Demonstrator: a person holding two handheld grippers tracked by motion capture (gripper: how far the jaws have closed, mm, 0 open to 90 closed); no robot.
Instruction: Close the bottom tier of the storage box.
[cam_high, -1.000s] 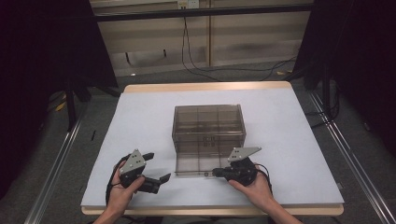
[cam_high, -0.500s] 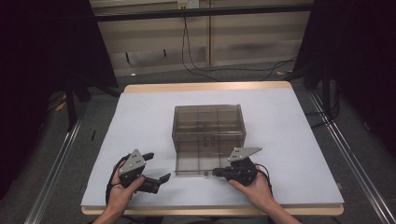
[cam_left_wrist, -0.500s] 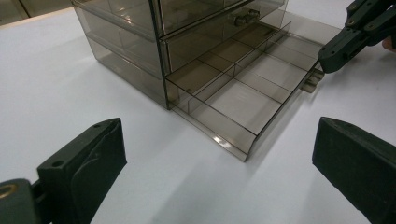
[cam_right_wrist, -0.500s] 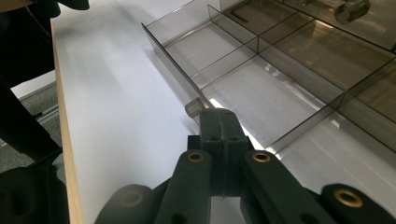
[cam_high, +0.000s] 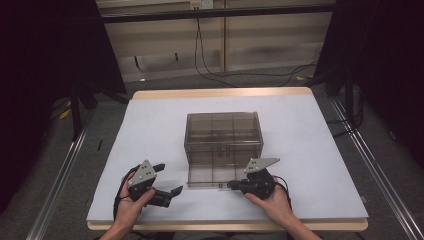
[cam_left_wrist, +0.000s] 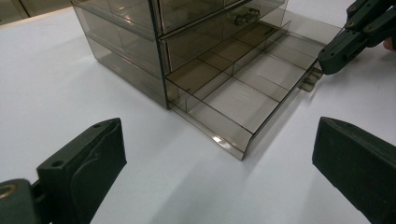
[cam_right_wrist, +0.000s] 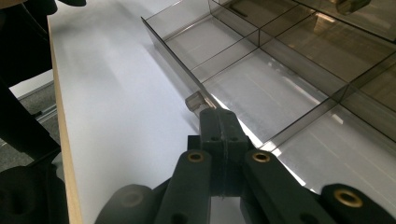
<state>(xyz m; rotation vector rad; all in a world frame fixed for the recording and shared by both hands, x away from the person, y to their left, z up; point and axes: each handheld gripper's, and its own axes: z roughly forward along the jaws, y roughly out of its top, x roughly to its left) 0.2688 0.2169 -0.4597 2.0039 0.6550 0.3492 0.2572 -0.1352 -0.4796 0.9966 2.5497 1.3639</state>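
Observation:
A smoky clear drawer cabinet (cam_high: 223, 131) stands in the middle of the white table (cam_high: 150, 130). Its bottom drawer (cam_high: 210, 177) is pulled out toward me, with empty divided compartments (cam_left_wrist: 243, 95). My right gripper (cam_high: 231, 185) is at the drawer's front, shut on the small clear handle (cam_right_wrist: 195, 100); the jaw tips (cam_right_wrist: 218, 119) meet there. In the left gripper view the same gripper (cam_left_wrist: 334, 58) sits over the handle (cam_left_wrist: 309, 81). To the drawer's left, my left gripper (cam_high: 169, 178) rests on the table, open and holding nothing (cam_left_wrist: 224, 154).
The upper drawers (cam_left_wrist: 210, 32) are pushed in. The table's wooden front edge (cam_high: 225, 224) runs just under my hands. Metal rails (cam_high: 57, 175) flank the table, and cables (cam_high: 210, 75) lie on the floor behind it.

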